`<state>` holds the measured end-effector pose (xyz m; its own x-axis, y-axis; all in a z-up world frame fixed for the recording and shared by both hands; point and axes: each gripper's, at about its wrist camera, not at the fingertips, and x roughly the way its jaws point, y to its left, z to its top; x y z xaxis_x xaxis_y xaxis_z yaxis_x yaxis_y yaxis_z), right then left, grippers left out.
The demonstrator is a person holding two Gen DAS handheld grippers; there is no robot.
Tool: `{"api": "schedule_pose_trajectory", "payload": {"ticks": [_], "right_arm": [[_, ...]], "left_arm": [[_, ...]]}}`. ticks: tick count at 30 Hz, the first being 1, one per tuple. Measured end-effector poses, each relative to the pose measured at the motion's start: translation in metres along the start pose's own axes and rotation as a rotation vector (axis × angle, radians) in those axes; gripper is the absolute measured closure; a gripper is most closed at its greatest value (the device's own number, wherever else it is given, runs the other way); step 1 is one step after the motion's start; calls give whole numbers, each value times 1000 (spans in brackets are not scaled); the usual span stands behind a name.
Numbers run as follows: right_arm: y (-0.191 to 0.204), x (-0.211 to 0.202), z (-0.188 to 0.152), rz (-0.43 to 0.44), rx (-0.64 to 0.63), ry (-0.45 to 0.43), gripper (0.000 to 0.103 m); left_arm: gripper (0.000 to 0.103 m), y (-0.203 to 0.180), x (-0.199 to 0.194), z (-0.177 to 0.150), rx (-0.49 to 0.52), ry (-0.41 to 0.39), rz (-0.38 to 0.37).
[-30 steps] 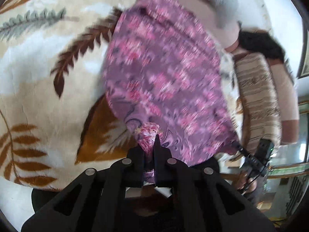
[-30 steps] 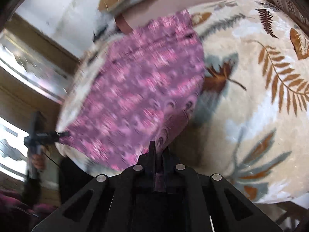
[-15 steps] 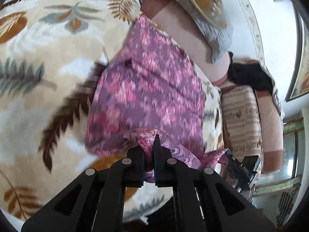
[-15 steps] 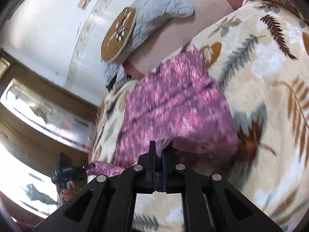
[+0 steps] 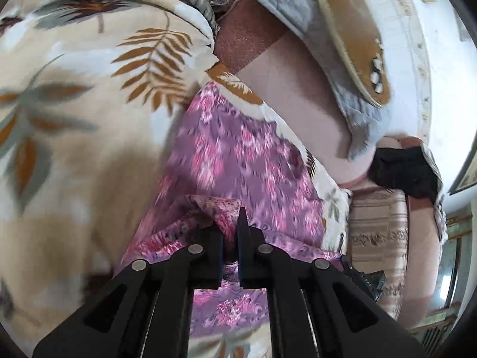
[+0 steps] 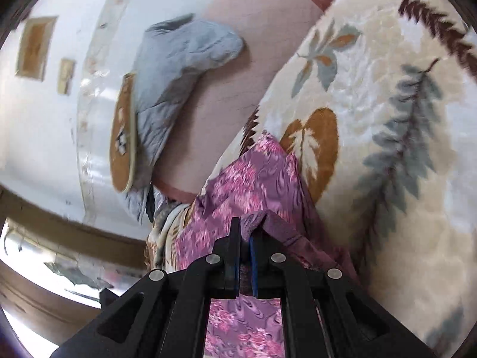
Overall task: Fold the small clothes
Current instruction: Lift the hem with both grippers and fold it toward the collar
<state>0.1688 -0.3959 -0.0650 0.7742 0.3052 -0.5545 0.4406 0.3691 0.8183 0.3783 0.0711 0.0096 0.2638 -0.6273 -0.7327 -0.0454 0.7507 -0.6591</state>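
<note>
Purple floral cloth (image 5: 238,161) spread on leaf-print blanket (image 5: 74,149), far corner up around 12 o'clock near pink mattress (image 5: 292,95). Left gripper (image 5: 231,226) pinched tight on bunched near edge, fabric draping under it. Right gripper (image 6: 244,232) same deal, clamped on 2nd fold of cloth. Grey quilted pillow (image 6: 184,59) sits at 10 o'clock by wall.
</note>
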Motion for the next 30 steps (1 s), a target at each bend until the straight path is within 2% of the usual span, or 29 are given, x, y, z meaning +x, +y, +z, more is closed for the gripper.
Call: {"api": "schedule_pose_trajectory", "payload": {"ticks": [4,6,7,8,9,10,11,12,13,14,15,16,18,20,23,25,28,30], "right_arm": [[-4,24,28,-13,52,-46,98],[-8,36,44,-44,96,-66,94],[-11,43,49,-55,122,-53,92],[-15,50,56,-83,156,-26,91],[-18,52,59,-99,167,-18,91],[-18,51,61,-111,166,-16,91],[-16,50,63,-108,145,-17,92],[-14,47,64,-100,121,-17,91],[-10,44,63,-87,89,-20,85],[-7,39,61,-64,62,-35,77],[-7,34,61,-52,55,-57,63],[-8,28,61,-27,59,-84,57],[-13,23,60,20,79,-87,57],[-14,30,56,-15,85,-24,57],[-8,39,48,-59,47,37,57],[-4,47,42,-63,50,86,57],[2,68,40,-78,55,139,57],[13,76,50,-86,24,92,57]], "left_arm": [[98,-7,24,36,-35,-18,15],[95,-6,30,52,-65,-41,52],[90,-2,29,59,-95,-68,74],[80,1,24,66,-115,-98,85],[74,6,17,71,-129,-117,70],[62,11,9,76,-146,-139,40],[55,16,-1,79,-157,-162,11],[53,19,-7,80,-150,-168,8],[52,20,-10,80,-127,-160,17],[52,21,-11,77,-87,-136,41],[51,21,-10,73,-55,-115,62],[51,20,-8,68,-18,-91,79],[51,17,4,53,74,-15,87],[49,9,18,36,175,65,76],[49,-11,42,19,311,107,155],[49,-20,57,21,324,103,201],[49,-26,76,40,255,61,282],[63,-24,76,61,168,1,331]]}}
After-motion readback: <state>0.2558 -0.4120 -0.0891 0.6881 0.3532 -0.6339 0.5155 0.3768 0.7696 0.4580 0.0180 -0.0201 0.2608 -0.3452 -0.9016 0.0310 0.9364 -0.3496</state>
